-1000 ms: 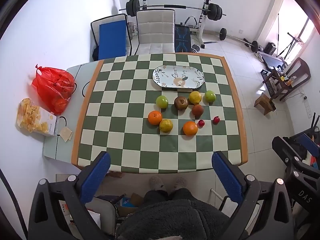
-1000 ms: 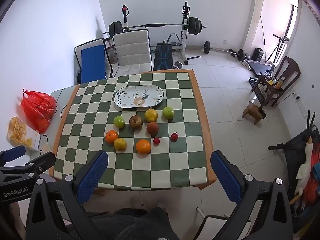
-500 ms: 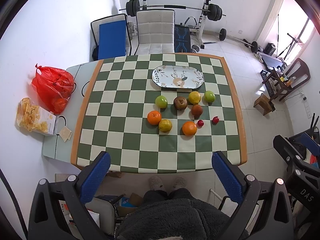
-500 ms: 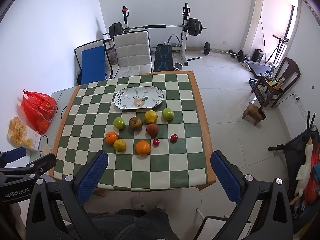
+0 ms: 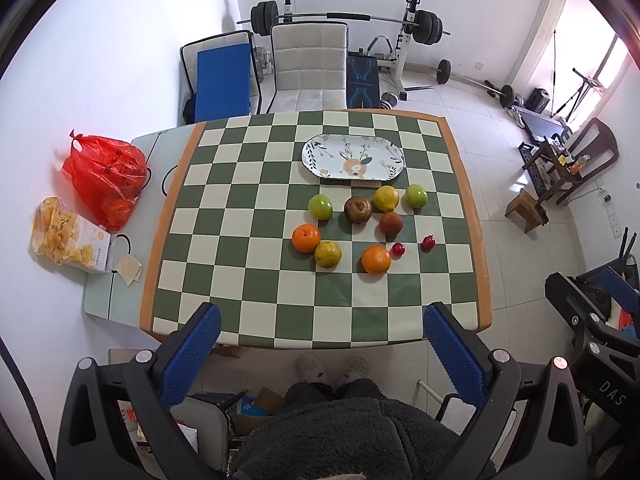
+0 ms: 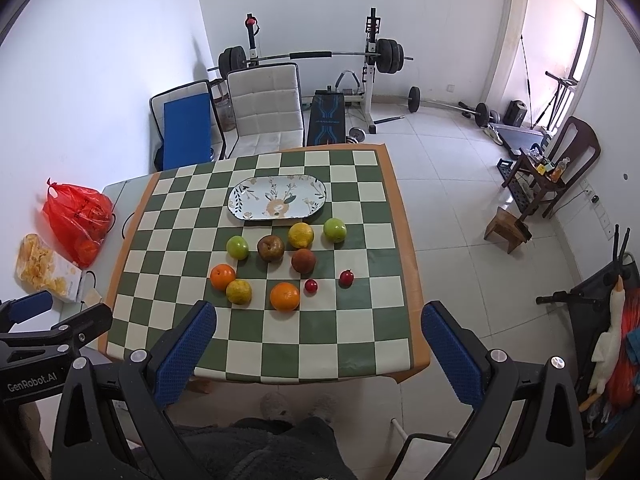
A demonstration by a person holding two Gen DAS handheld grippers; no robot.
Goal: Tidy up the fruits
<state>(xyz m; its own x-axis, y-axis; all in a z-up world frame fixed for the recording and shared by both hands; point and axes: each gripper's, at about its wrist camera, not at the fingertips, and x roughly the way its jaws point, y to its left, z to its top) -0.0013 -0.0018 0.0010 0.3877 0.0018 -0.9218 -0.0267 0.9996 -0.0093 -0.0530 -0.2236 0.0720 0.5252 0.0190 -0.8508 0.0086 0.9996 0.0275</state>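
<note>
Several fruits lie loose on the green-and-white checked table [image 5: 240, 280]: two green apples [image 5: 320, 206] [image 5: 416, 196], a brown pear [image 5: 358, 210], a yellow lemon [image 5: 386, 197], a reddish-brown fruit [image 5: 391, 223], two oranges [image 5: 306, 239] [image 5: 376, 259], a yellow-green citrus [image 5: 327, 254] and two small red fruits [image 5: 397, 249] [image 5: 428, 242]. An empty oval patterned plate [image 5: 353, 157] sits behind them. My left gripper [image 5: 320, 354] and right gripper [image 6: 320, 350] are both open, high above the table's near edge, holding nothing.
A red plastic bag [image 5: 105, 176] and a snack box [image 5: 68, 240] rest on a side surface left of the table. A white chair [image 5: 308, 66], a blue panel [image 5: 222, 80] and a barbell rack [image 5: 344, 20] stand behind. A person's slippered feet [image 5: 332, 366] are below.
Both views have shifted slightly, with the table sitting a little higher in frame. The fruits and plate have not moved, and both grippers stay open.
</note>
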